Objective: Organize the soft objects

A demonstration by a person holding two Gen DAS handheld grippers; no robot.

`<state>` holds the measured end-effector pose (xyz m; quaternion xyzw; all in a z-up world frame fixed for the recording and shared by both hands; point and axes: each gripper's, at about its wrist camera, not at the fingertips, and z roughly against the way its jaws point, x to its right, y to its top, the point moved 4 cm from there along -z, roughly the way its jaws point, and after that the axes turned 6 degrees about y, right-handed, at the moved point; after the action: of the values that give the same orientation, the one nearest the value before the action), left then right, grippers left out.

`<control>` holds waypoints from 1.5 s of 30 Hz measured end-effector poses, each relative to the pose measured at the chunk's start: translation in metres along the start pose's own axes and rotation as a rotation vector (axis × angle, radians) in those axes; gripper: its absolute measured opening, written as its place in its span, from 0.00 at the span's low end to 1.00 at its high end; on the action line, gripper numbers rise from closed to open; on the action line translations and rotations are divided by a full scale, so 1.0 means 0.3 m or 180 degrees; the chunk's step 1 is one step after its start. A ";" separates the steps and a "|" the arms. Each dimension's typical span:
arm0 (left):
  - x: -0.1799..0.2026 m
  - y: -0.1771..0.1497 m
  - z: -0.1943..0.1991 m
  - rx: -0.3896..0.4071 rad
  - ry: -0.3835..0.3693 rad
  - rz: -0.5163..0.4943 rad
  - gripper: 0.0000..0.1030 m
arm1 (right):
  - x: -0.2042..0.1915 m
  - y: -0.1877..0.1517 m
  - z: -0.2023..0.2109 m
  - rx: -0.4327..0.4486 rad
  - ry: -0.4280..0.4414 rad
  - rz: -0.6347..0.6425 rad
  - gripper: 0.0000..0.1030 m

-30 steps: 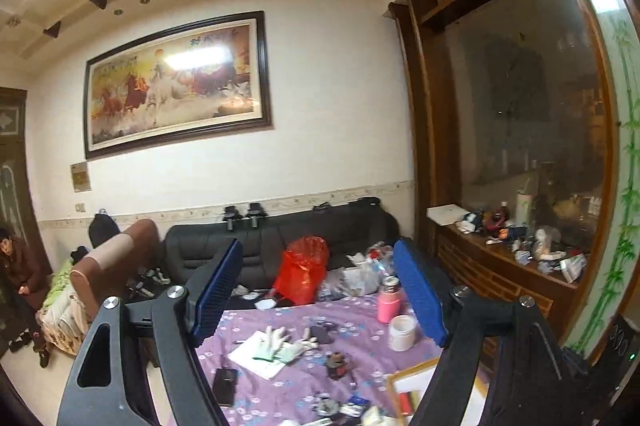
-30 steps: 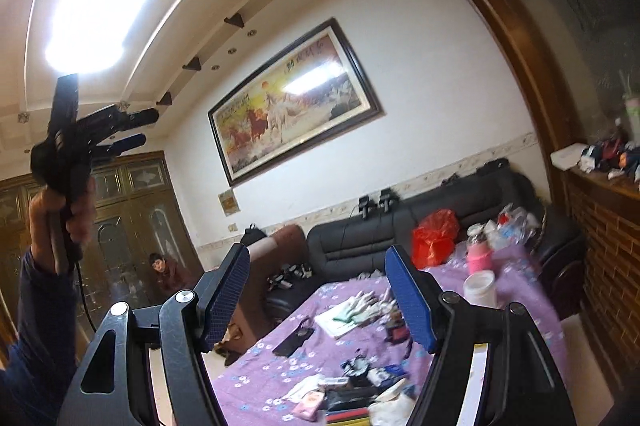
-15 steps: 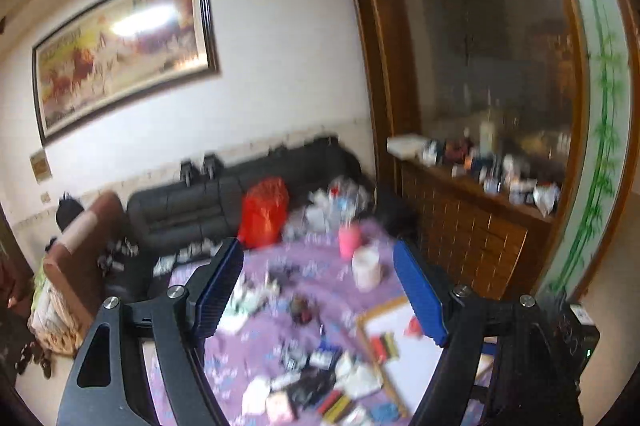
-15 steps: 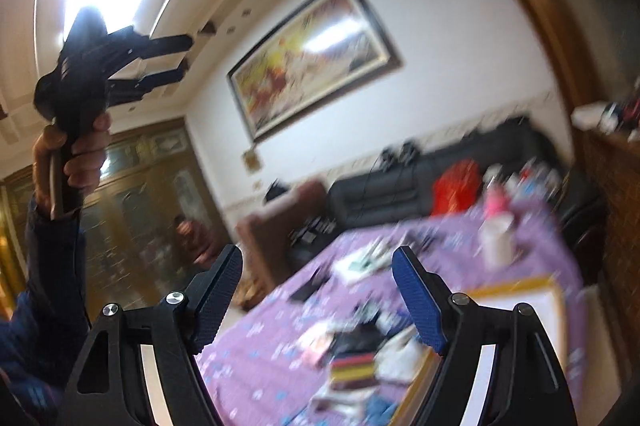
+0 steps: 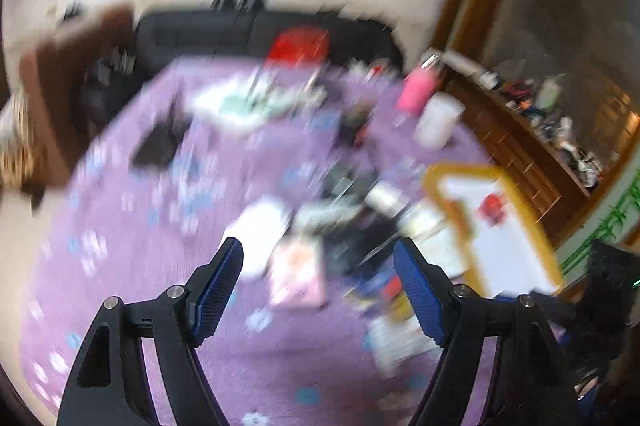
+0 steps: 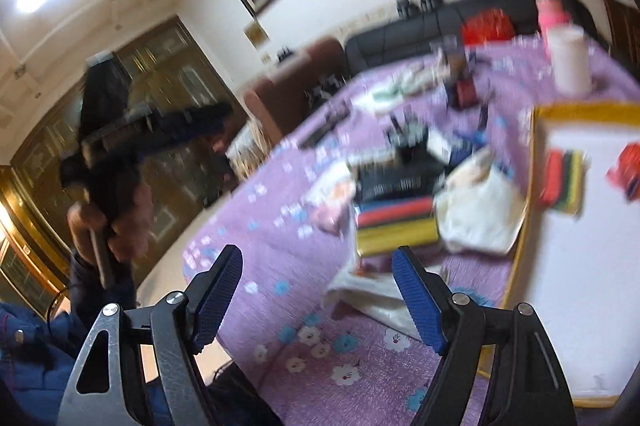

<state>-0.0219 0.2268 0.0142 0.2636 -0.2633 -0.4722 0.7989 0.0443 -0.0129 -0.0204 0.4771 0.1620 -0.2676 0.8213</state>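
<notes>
Purple flowered worktop [image 6: 280, 238] is cluttered; white cloth [image 6: 480, 210] lies just beyond the right hand-held gripper [image 6: 316, 290], nearer than the left hand-held gripper [image 5: 318, 286]. Both gape empty.

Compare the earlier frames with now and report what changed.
Both cameras tipped down from wall and ceiling toward the purple flowered tablecloth. The left gripper and right gripper gripped nothing. Both stay open and empty; the yellow-framed white tray keeps its place.
</notes>
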 end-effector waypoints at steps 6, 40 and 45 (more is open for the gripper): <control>-0.136 -0.122 -0.184 -0.0308 -0.0041 0.0208 0.75 | 0.051 0.001 -0.135 -0.0357 -0.0226 -0.0023 0.79; 0.042 -0.146 -0.386 -0.0548 -0.0122 -0.0518 0.81 | 0.006 -0.157 -0.304 -0.1085 -0.0831 0.0883 0.39; 0.046 -0.143 -0.421 -0.0520 0.0042 -0.0549 0.57 | -0.020 -0.130 -0.276 -0.0863 -0.0653 0.0737 0.39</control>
<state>0.0422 0.2185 -0.1034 0.2225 -0.1951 -0.5572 0.7759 0.0154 0.0452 -0.0850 0.3479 0.0561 -0.1943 0.9155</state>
